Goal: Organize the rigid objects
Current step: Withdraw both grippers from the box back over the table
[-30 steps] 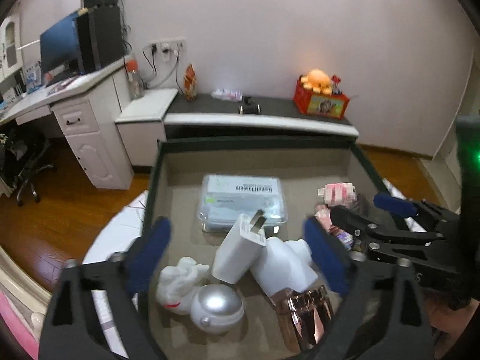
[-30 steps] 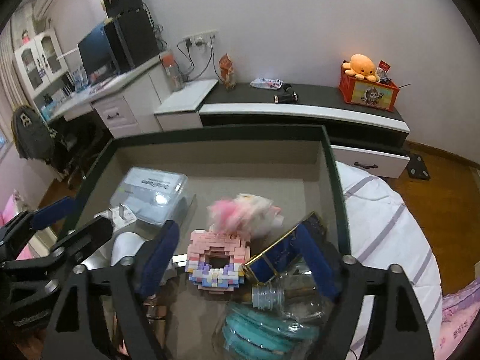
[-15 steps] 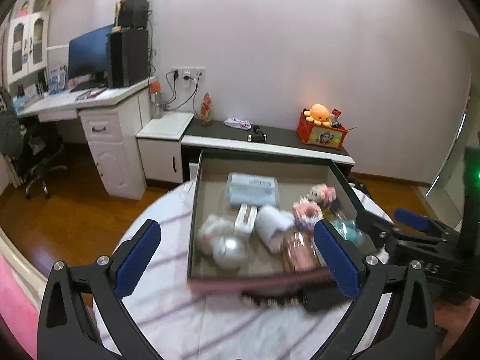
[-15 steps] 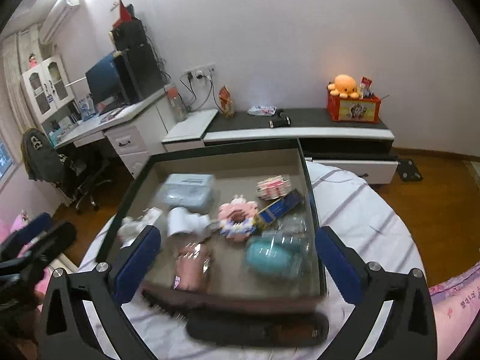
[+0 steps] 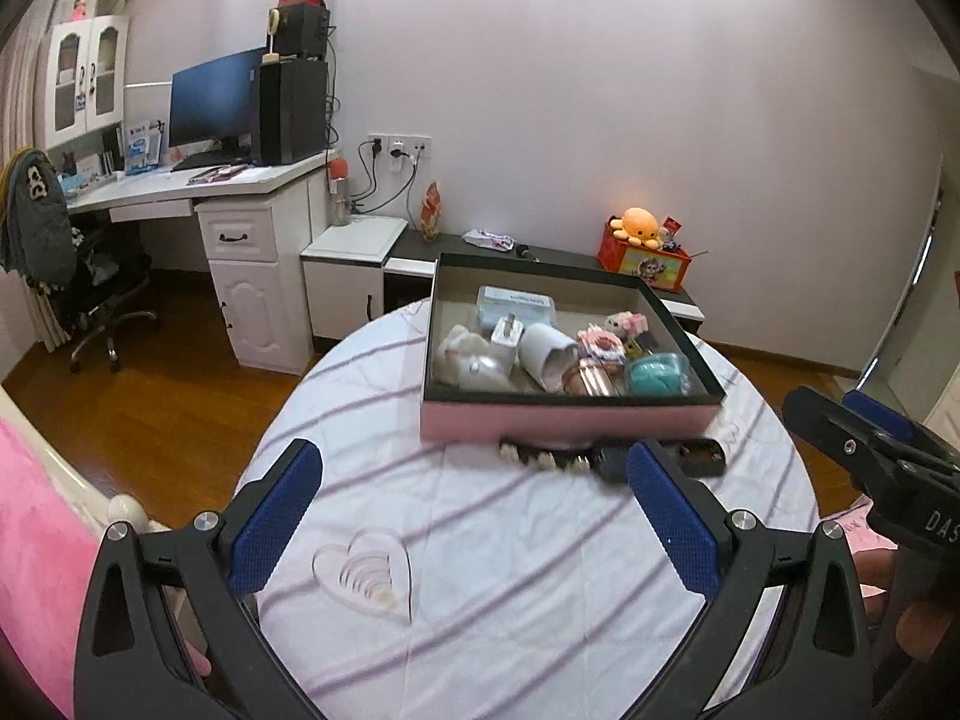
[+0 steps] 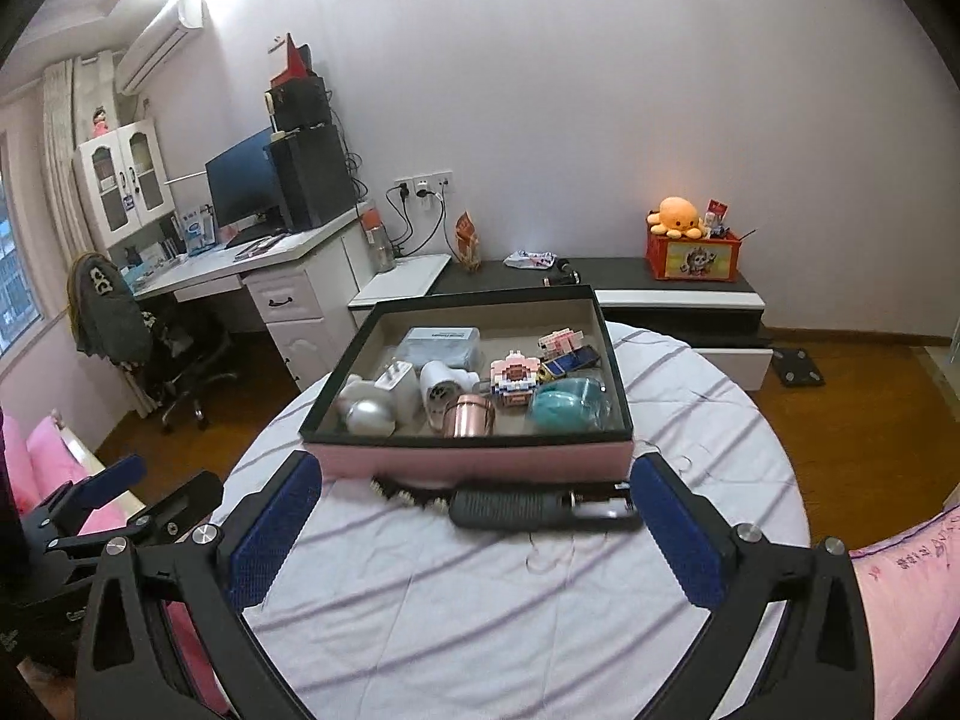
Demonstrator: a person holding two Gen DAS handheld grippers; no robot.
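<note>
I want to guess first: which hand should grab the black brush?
Right, probably: the black brush lies centred between the open right fingers; for the left fingers it sits off to the right.

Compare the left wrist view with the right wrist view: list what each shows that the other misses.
Only the left wrist view shows the clear heart-shaped piece lying on the tablecloth and the open left gripper up close.

Only the right wrist view shows the wall air conditioner, the window and the open right gripper up close.

Both show the pink box full of small objects, the black brush lying in front of it, the desk monitor and the orange plush octopus.
</note>
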